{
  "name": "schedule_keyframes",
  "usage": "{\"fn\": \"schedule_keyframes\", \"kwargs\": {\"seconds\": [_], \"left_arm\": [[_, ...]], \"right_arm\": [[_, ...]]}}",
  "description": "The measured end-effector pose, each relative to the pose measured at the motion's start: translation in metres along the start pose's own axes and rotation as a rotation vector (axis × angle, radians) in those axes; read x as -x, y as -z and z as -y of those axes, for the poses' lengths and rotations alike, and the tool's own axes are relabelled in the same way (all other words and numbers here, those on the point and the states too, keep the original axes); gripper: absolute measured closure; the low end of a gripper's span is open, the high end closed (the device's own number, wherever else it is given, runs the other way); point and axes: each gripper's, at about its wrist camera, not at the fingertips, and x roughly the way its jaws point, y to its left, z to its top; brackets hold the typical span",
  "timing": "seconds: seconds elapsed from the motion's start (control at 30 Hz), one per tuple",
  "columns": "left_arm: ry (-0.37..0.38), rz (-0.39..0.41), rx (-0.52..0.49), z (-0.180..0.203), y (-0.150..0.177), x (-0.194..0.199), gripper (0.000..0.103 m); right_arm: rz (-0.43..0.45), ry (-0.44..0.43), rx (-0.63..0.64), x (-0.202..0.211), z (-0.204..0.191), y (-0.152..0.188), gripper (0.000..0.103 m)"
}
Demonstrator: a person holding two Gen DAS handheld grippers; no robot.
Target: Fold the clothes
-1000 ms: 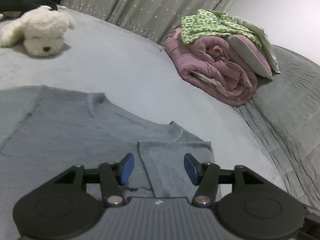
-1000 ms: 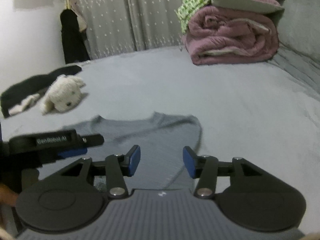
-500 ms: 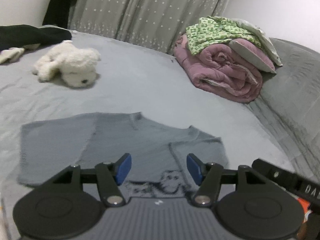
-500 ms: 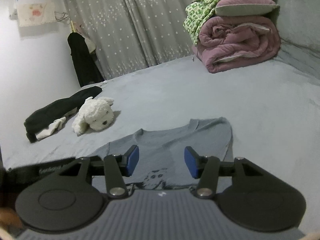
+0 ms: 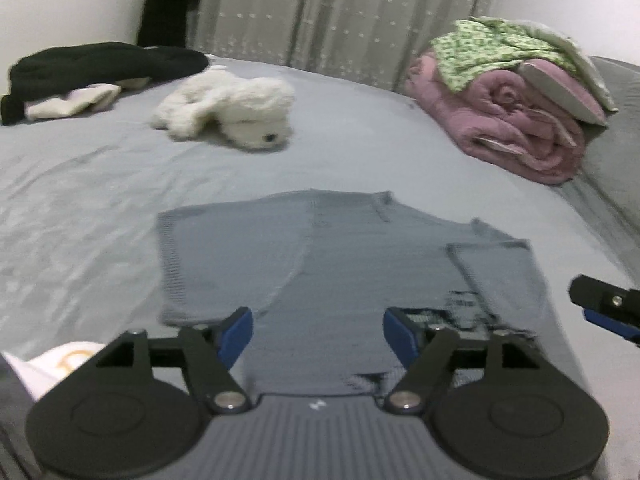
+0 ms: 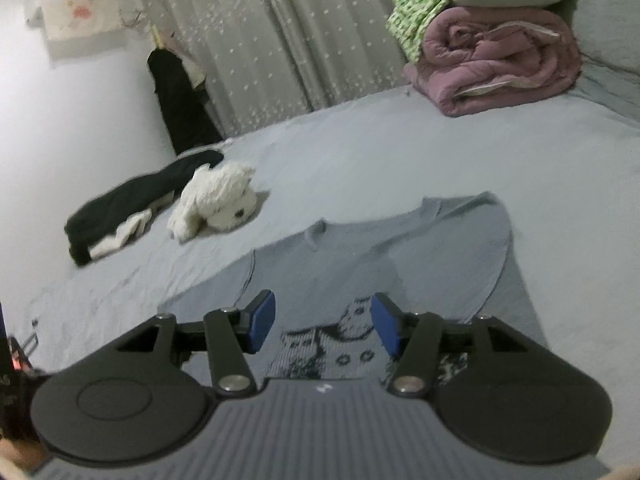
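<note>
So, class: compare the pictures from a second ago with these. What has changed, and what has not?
Both grippers have drawn back from the sweater, so more of it and its knitted pattern shows. The left gripper is opening wider; the right gripper is opening a little. Neither holds anything. The sweater, with its sleeves folded in, the plush dog and the pink quilt lie as before on the bed.

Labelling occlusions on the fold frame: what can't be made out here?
- Grey knitted sweater: near hem hidden behind the left gripper body, left wrist view.
- Its dark knitted pattern: cut off by the right gripper body, right wrist view.
- White object: cropped at the lower left corner, unidentifiable.
</note>
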Motion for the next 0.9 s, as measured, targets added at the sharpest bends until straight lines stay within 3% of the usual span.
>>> {"fn": "schedule_keyframes", "kwargs": {"seconds": [0.07, 0.13, 0.4, 0.53, 0.8, 0.9], "left_arm": [[-0.059, 0.015, 0.025, -0.010, 0.008, -0.004, 0.028], [-0.117, -0.019, 0.086, -0.020, 0.009, -0.012, 0.028], [-0.159, 0.011, 0.245, -0.040, 0.008, -0.016, 0.024], [-0.154, 0.045, 0.282, -0.046, 0.006, -0.022, 0.024], [-0.139, 0.031, 0.376, -0.070, -0.003, -0.046, 0.026], [-0.129, 0.028, 0.414, -0.080, -0.004, -0.051, 0.032]], "right_arm": [[-0.026, -0.002, 0.026, -0.006, -0.005, 0.005, 0.045], [-0.044, -0.005, 0.037, -0.009, -0.008, 0.009, 0.045], [-0.104, -0.001, 0.041, -0.020, -0.010, 0.021, 0.043], [-0.125, 0.005, 0.053, -0.024, -0.011, 0.025, 0.043], [-0.159, -0.002, 0.021, -0.029, -0.005, 0.029, 0.043], [-0.173, 0.002, 0.006, -0.030, -0.001, 0.030, 0.043]]}}
